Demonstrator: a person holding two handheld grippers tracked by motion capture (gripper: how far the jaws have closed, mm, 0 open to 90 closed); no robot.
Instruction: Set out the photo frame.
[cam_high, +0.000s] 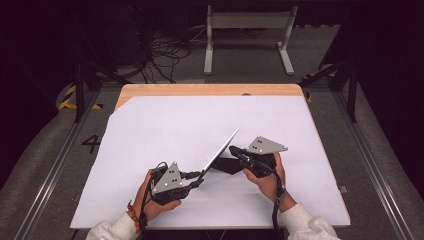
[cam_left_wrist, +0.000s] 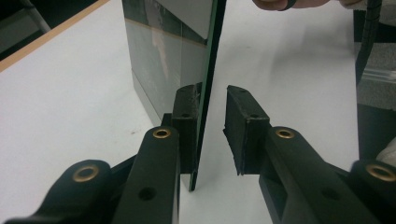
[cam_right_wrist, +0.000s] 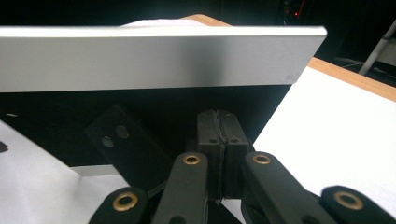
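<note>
High view first: the silver panel (cam_high: 220, 150) is propped up at a steep tilt near the middle of the desk (cam_high: 165, 120). Its low end sits at the left tool (cam_high: 197, 181) and its high end leans up over the right tool (cam_high: 234, 150). There's a black base (cam_high: 227, 165) lying flat underneath it.

The worry for me is the left side. In the left gripper view, the left tool (cam_left_wrist: 212, 91) has its jaws either side of the panel's (cam_left_wrist: 211, 56) edge but isn't clamping it. One pad (cam_left_wrist: 187, 121) lies against the glassy face and the other pad (cam_left_wrist: 243, 126) stands clear with a visible gap. So I'd say nothing really pins the panel. If that hand drifts or tips, the panel could flop shut onto the base or fall back the other way. A sideways nudge could also scrape the glass on the pad.

In the right gripper view, the right tool (cam_right_wrist: 217, 114) has its jaws fully closed on nothing. It points in under the panel (cam_right_wrist: 163, 60) toward the dark base (cam_right_wrist: 46, 121). I can't tell if it's actually pressing the base down. If it isn't, the whole thing might skate across the desk.

Looks-wise, it's very thin, with a brushed silver back. The front is glossy and reflective, with a greenish edge, and the corners are rounded. Rigid and slippery, I reckon.
</note>
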